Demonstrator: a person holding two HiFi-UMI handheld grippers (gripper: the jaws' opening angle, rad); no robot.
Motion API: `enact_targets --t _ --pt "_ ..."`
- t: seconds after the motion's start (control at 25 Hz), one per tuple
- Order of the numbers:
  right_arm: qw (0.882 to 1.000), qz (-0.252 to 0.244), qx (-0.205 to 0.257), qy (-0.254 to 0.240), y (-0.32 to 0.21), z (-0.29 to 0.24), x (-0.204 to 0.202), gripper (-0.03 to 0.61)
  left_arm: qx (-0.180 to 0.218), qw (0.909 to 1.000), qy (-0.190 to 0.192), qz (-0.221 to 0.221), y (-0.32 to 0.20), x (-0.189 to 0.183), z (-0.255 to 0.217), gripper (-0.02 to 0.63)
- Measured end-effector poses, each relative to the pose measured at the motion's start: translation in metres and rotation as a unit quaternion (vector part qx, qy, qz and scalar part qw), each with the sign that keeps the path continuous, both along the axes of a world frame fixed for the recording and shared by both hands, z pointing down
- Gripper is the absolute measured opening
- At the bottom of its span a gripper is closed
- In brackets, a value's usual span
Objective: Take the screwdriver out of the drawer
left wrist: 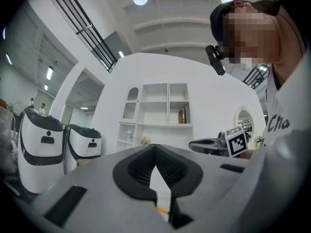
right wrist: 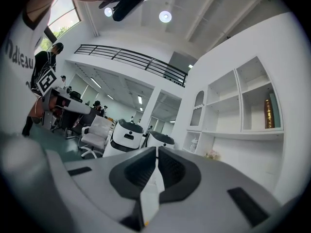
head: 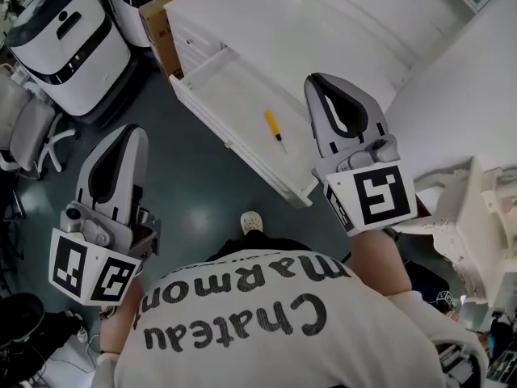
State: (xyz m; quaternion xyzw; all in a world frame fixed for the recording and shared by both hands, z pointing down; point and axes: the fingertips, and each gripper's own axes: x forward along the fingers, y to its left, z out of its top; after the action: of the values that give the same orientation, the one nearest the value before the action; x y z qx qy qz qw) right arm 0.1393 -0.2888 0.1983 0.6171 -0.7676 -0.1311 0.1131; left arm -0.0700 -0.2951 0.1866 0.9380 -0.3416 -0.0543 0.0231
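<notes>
Screwdriver (head: pixel 275 131) lies flat in the open drawer (head: pixel 230 95), just left of the right gripper (head: pixel 320 82) jaws and well ahead of the left gripper (head: pixel 132 132) jaws. Both jaw pairs are closed tip to tip and hold nothing. Yellow sliver (left wrist: pixel 162 209) below the left jaws is possibly its handle.

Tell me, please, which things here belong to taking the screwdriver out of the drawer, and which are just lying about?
For the job:
- screwdriver, lying in the open drawer
- left gripper and right gripper, both shut and empty

Just about:
- white machines standing on the floor
- office chair
- cardboard box
</notes>
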Motion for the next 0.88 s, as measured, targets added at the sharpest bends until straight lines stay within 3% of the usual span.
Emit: enact_targets --t 0.28,0.88 --pt "0.999 -0.026 -0.021 -0.004 -0.052 0.018 0.015 0.029 -0.003 0.999 0.003 -0.044 -0.033 0.003 -0.002 0.02" --pt "0.986 -0.047 -0.158 0.009 -0.125 0.143 0.027 0.029 -0.052 0.9901 -0.02 -0.129 -0.065 -0.023 0.026 0.02"
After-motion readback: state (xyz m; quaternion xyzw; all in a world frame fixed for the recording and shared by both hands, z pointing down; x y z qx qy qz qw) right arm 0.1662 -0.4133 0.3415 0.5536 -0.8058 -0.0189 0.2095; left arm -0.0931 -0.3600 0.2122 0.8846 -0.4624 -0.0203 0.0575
